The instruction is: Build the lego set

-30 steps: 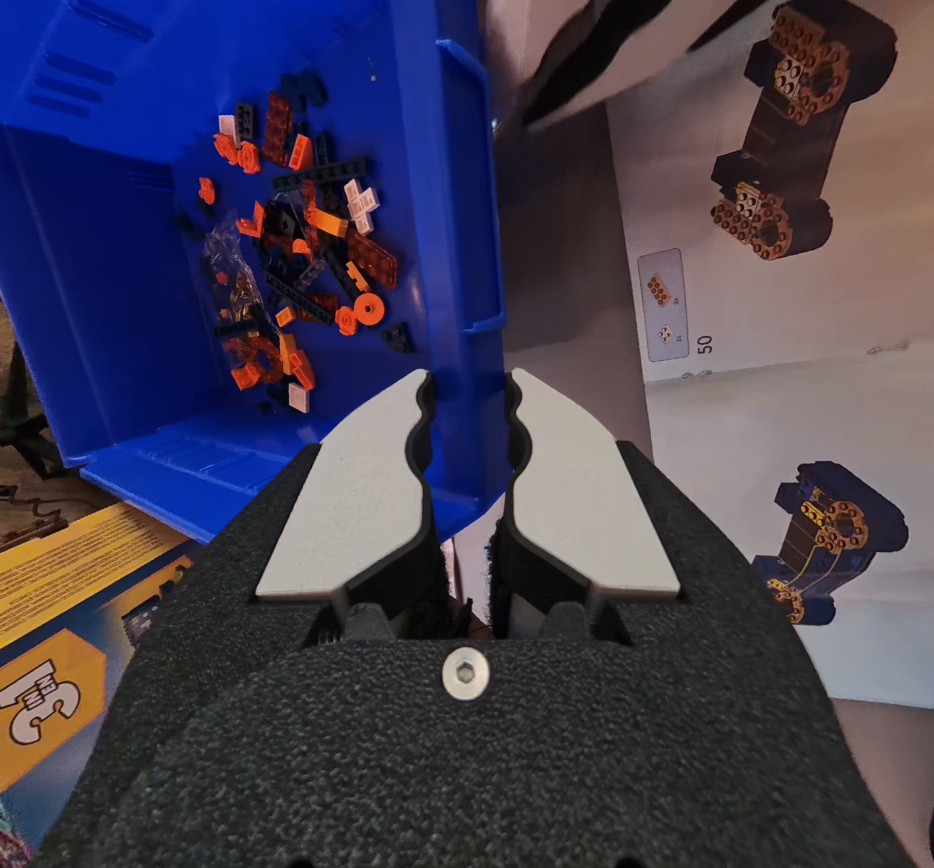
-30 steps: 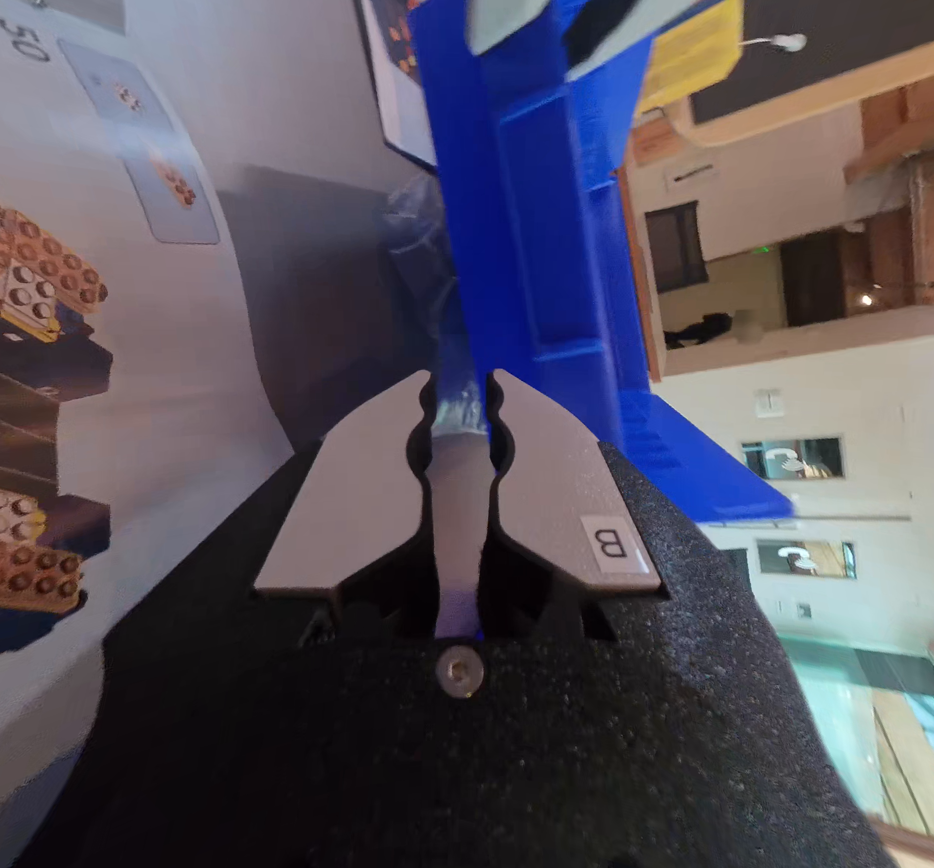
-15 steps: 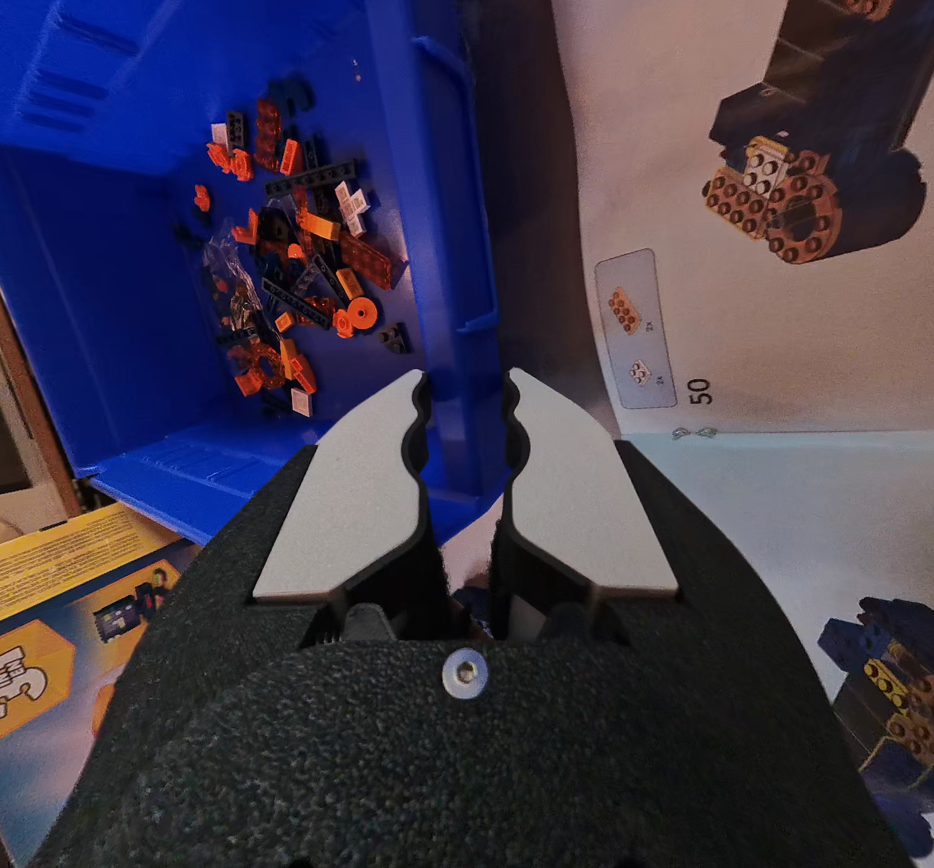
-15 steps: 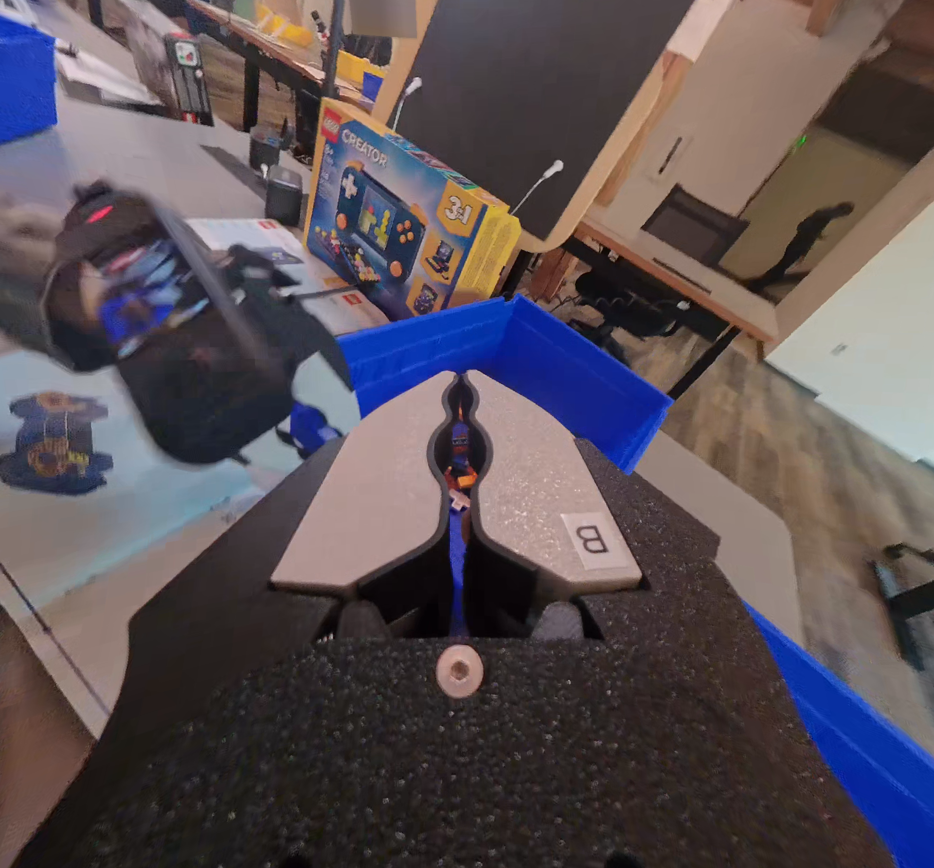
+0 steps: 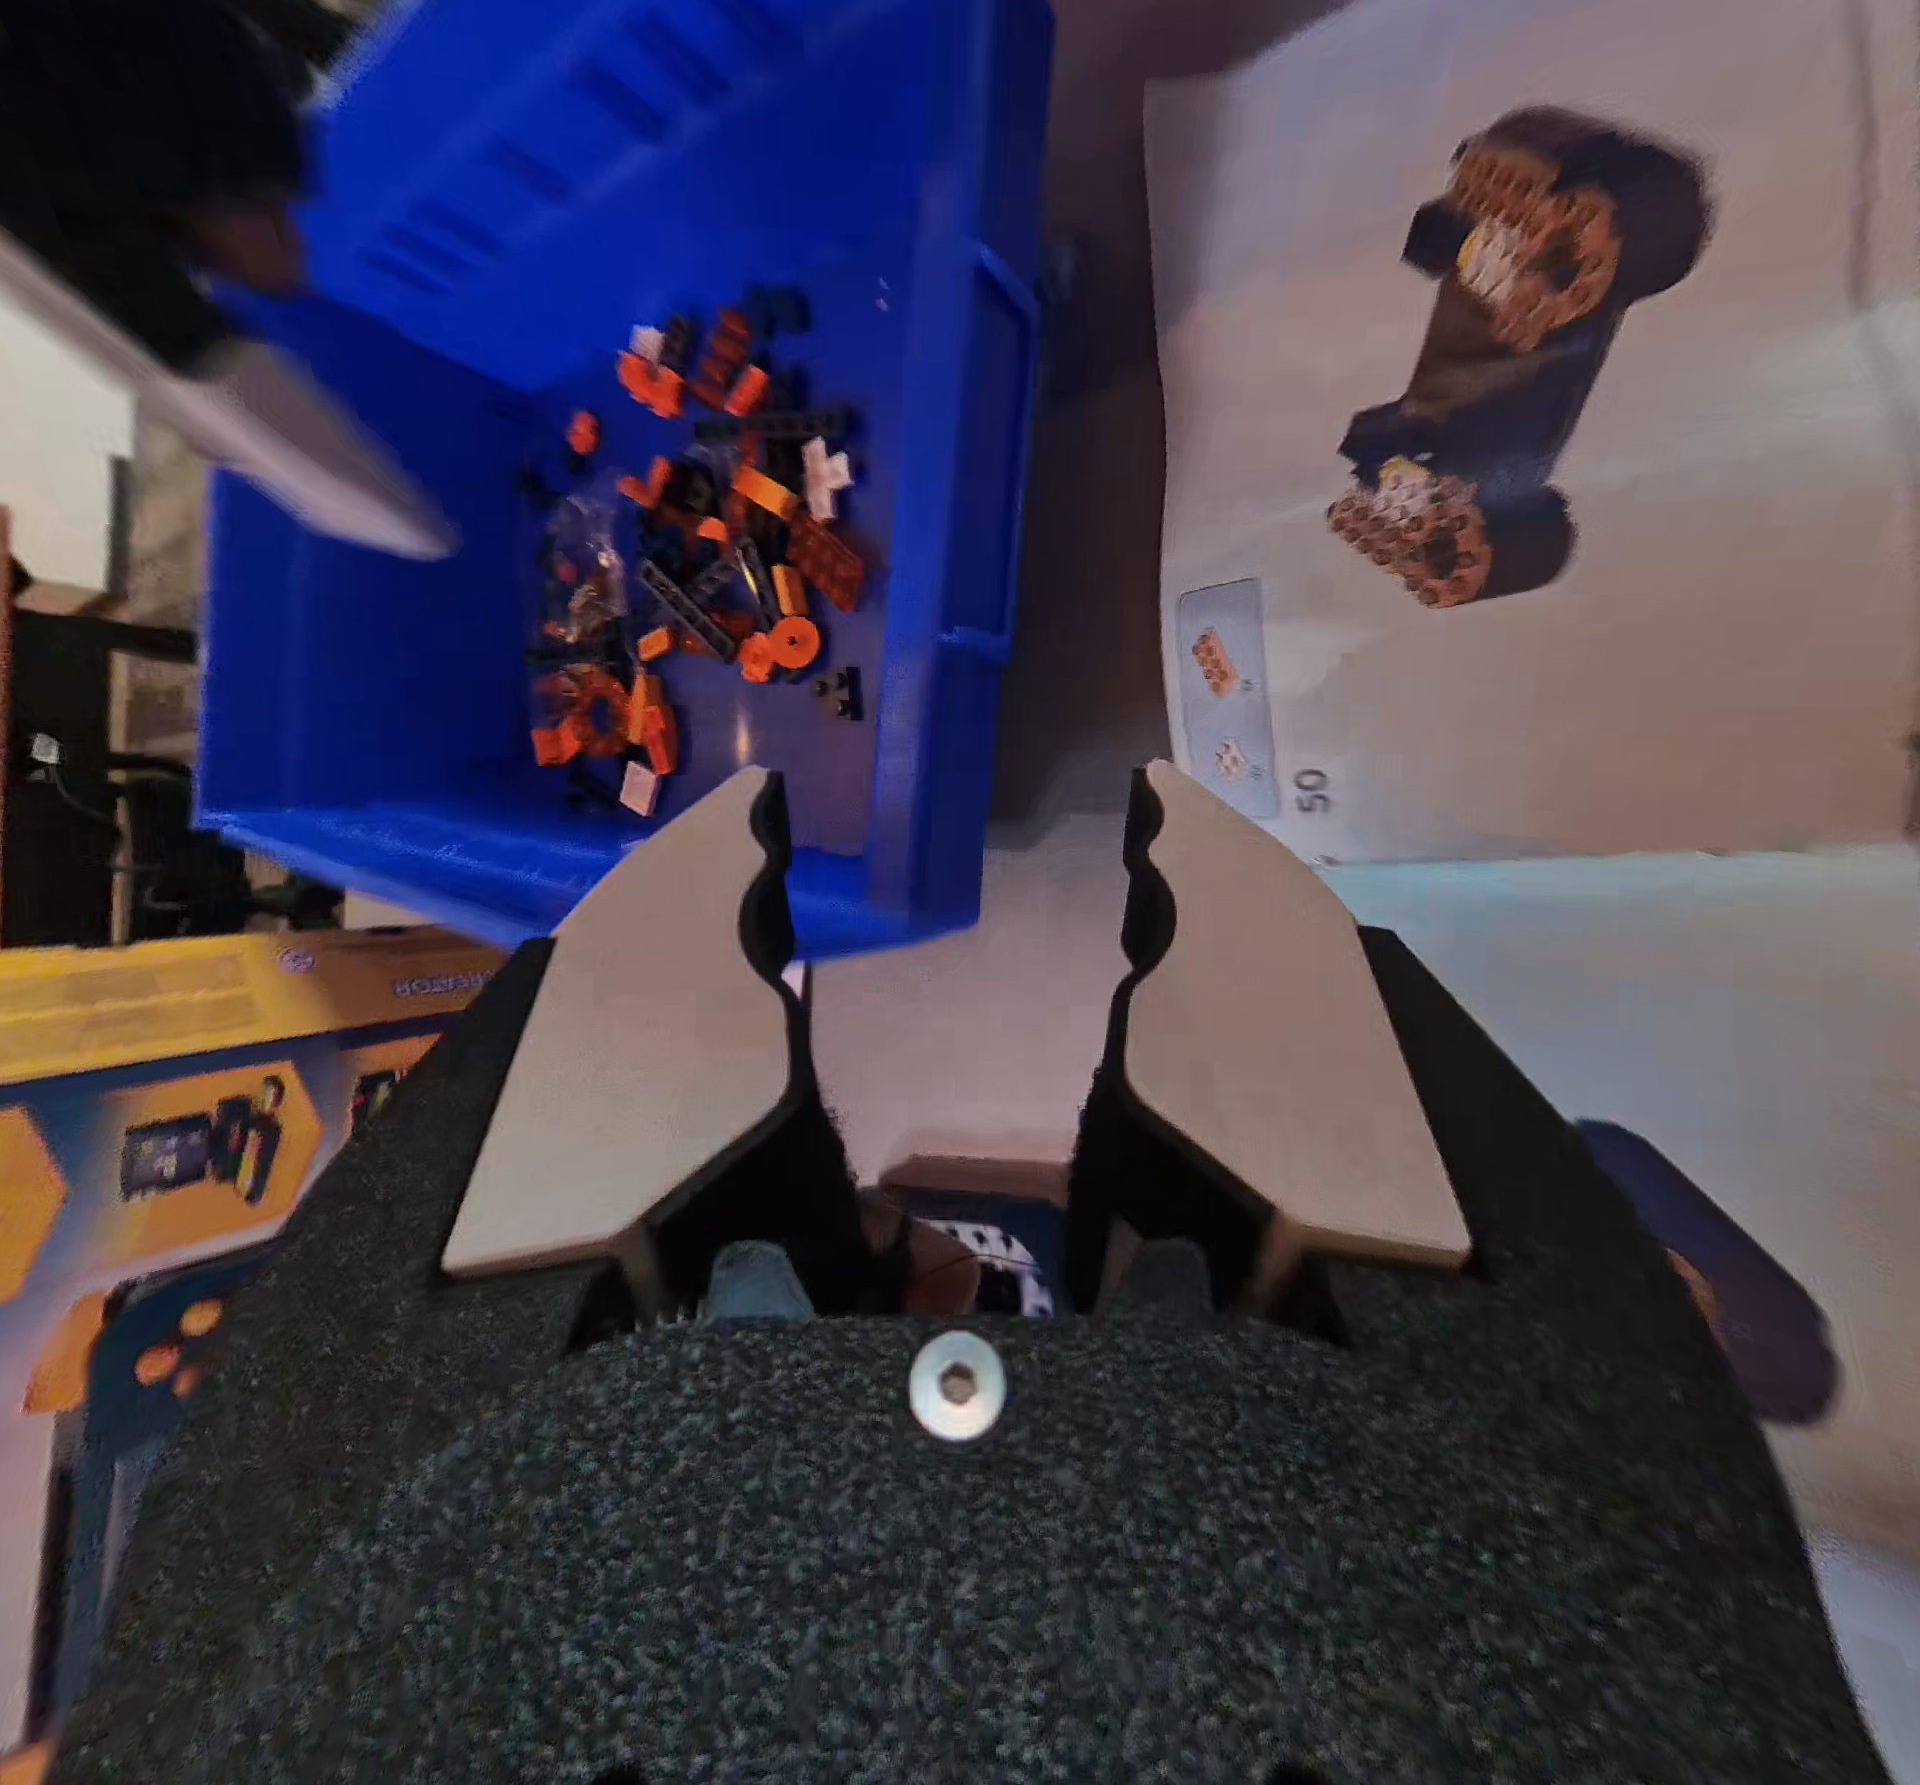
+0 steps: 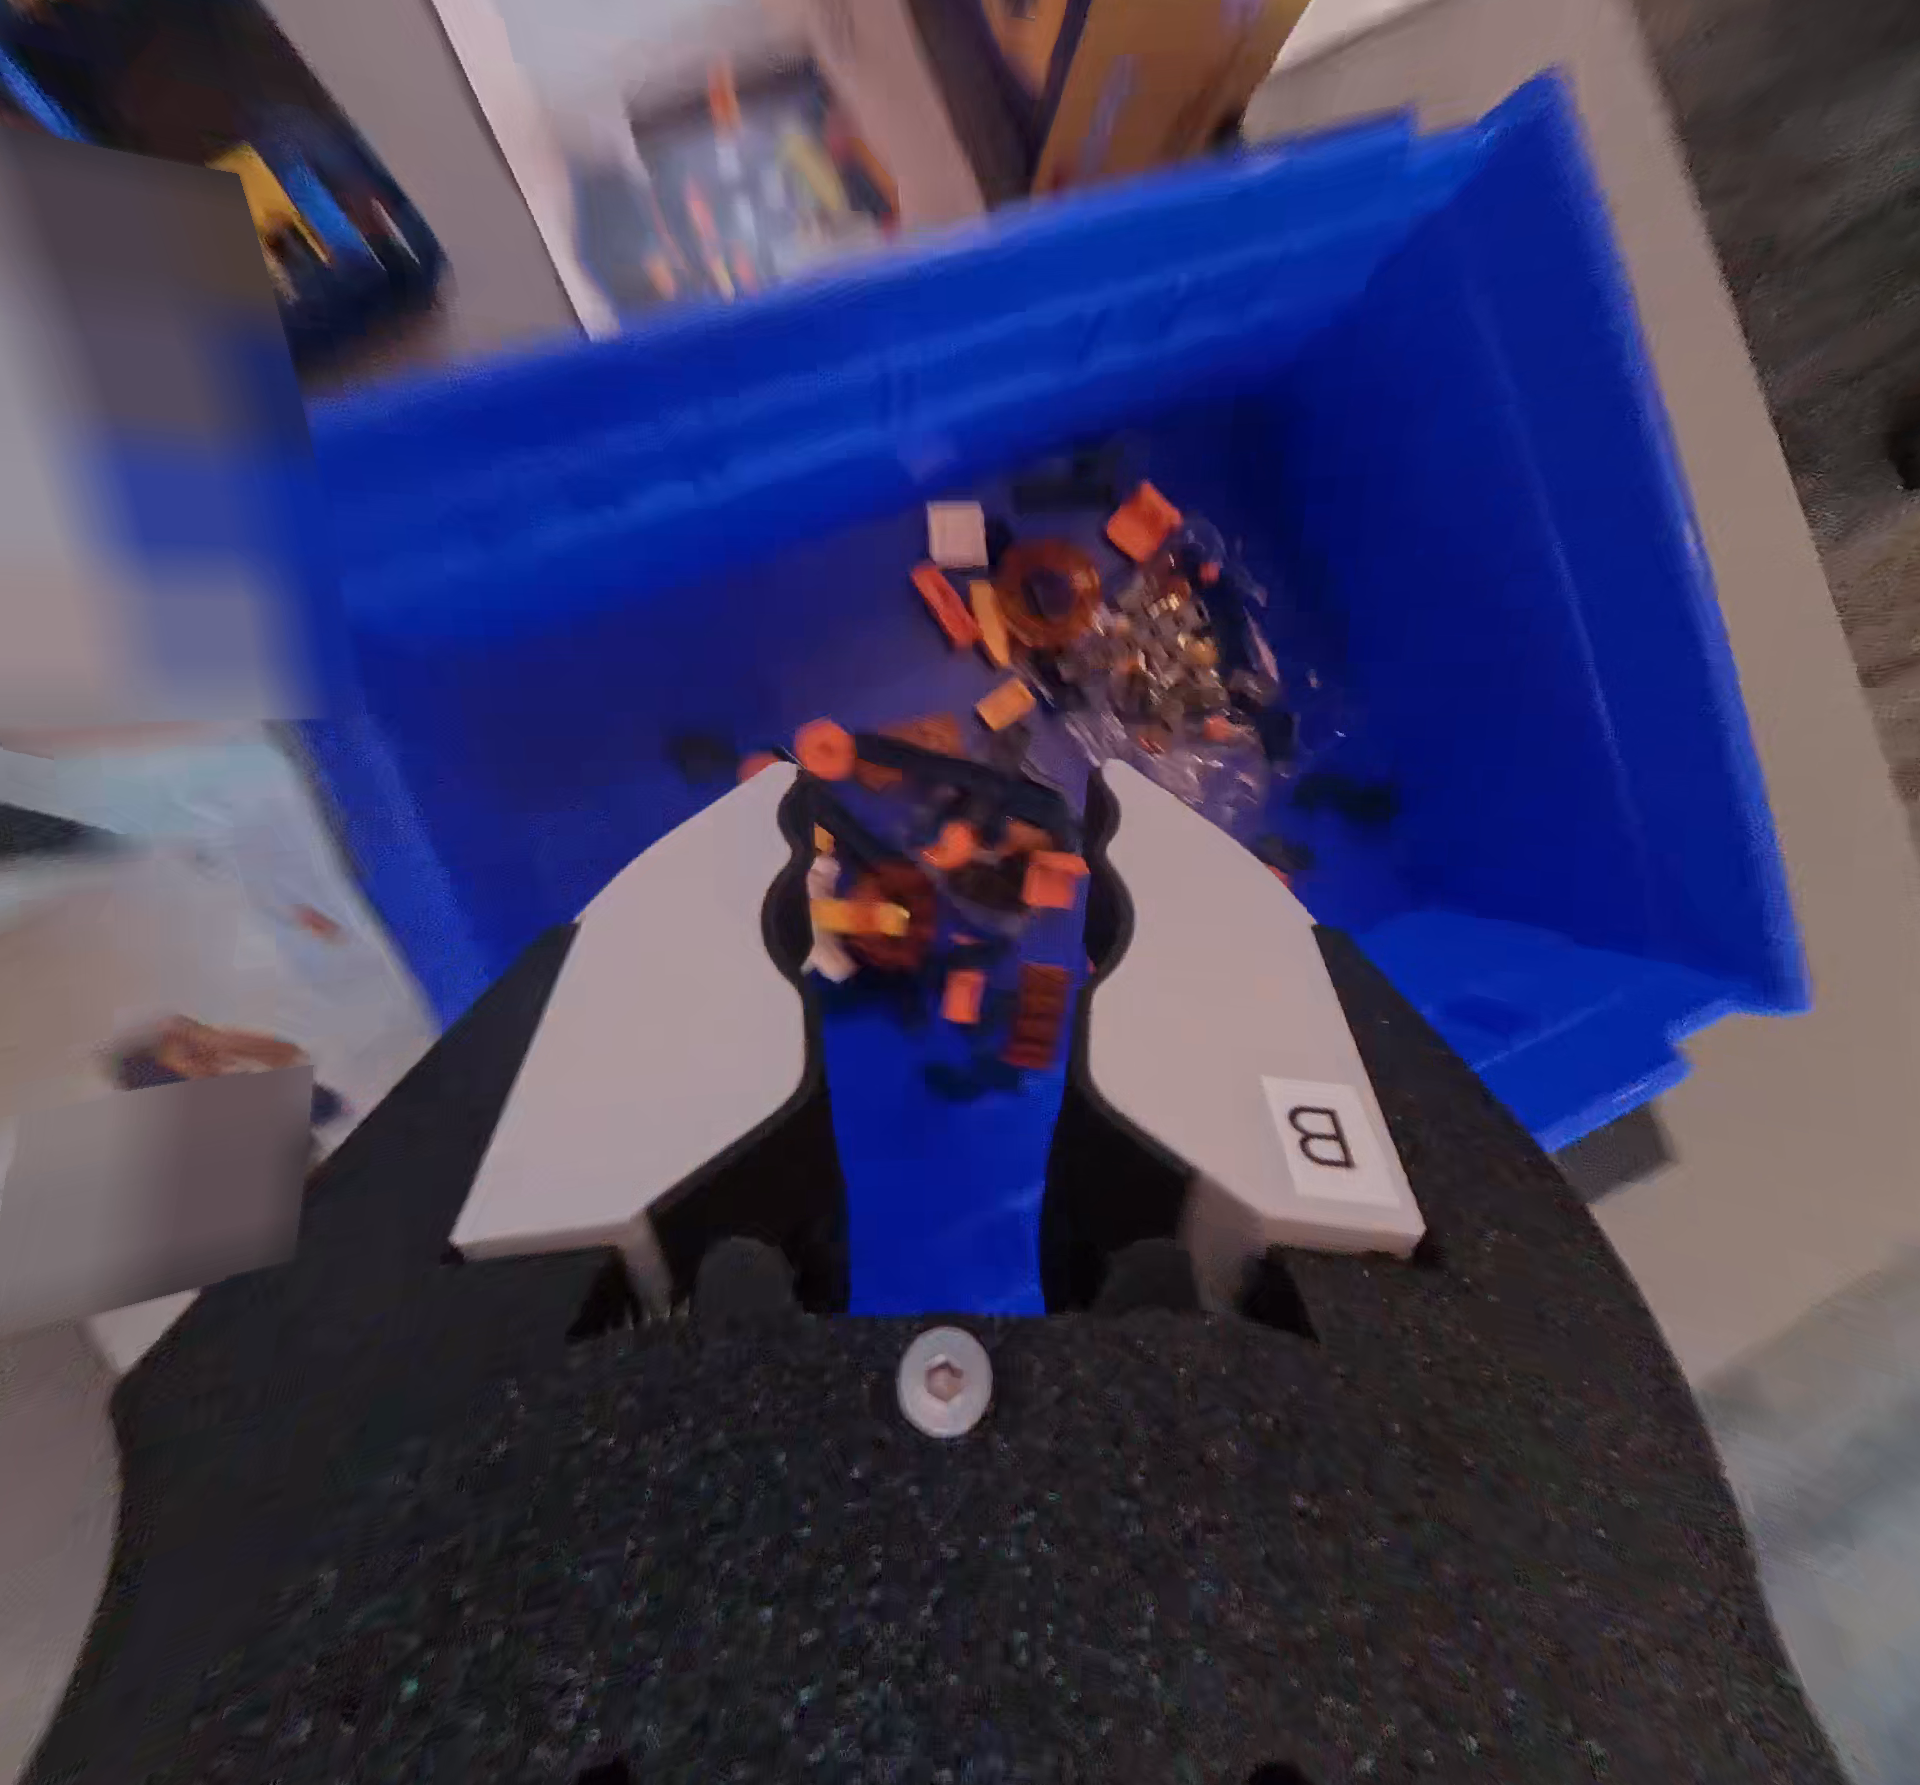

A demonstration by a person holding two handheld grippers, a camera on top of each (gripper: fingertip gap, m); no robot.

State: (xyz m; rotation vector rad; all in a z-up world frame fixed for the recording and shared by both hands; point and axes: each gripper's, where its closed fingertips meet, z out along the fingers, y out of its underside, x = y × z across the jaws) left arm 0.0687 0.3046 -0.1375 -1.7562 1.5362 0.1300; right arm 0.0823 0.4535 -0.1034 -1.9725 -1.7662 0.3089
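Observation:
A blue plastic bin point(image 5: 623, 125) holds a heap of loose orange, black and white bricks point(image 5: 717, 540) and a clear bag of small pieces point(image 5: 582, 572). My left gripper point(image 5: 956, 779) is open and empty. It hovers over the bin's near corner and the table beside it. My right gripper point(image 6: 948, 779) is open and empty above the inside of the bin point(image 6: 1455, 488). The bricks point(image 6: 1039, 655) lie below it, seen between its fingers, and the clear bag point(image 6: 1195, 686) lies just ahead. One of its fingers point(image 5: 312, 478) shows blurred at the left of the left wrist view.
An open instruction booklet point(image 5: 1558, 696) lies on the table right of the bin. A yellow and blue toy box point(image 5: 156, 1060) lies at the bin's near side; it stands behind the bin in the right wrist view point(image 6: 1174, 0). Both views are motion-blurred.
The left jaws stood narrow about the bin's corner wall and have opened wide. The right gripper swung down over the bin, and its jaws went from shut to open.

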